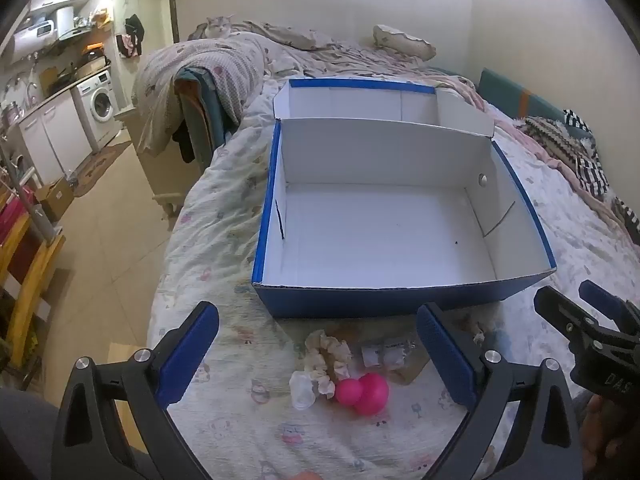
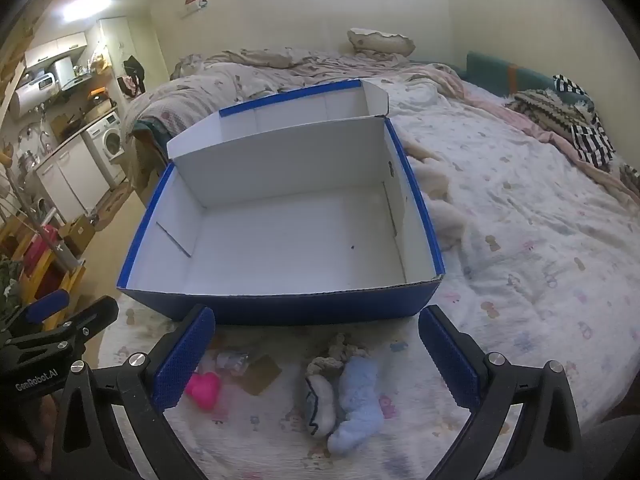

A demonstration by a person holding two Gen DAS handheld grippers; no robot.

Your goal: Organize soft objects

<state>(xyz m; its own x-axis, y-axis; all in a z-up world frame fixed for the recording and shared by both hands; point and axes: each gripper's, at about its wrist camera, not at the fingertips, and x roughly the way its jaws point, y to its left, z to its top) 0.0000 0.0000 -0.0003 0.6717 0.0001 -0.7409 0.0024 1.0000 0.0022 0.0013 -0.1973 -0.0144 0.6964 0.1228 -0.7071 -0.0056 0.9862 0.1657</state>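
Observation:
An open blue box with a white inside (image 1: 384,236) (image 2: 288,236) stands empty on the bed. In front of it lie a cream scrunchie (image 1: 326,354), a pink double-ball toy (image 1: 362,393) (image 2: 204,390) and a clear soft piece (image 1: 302,390). The right wrist view shows a light blue sock (image 2: 358,396), a white sock with dark trim (image 2: 320,402) and a beige crocheted piece (image 2: 334,354). My left gripper (image 1: 318,354) is open and empty above the scrunchie. My right gripper (image 2: 316,358) is open and empty above the socks.
Small clear packets (image 1: 386,354) and a brown card (image 2: 262,372) lie by the toys. The bed edge (image 1: 172,280) drops to the floor at left. A cream fluffy item (image 2: 436,188) lies right of the box. Rumpled blankets and a cat (image 1: 219,26) are at the far end.

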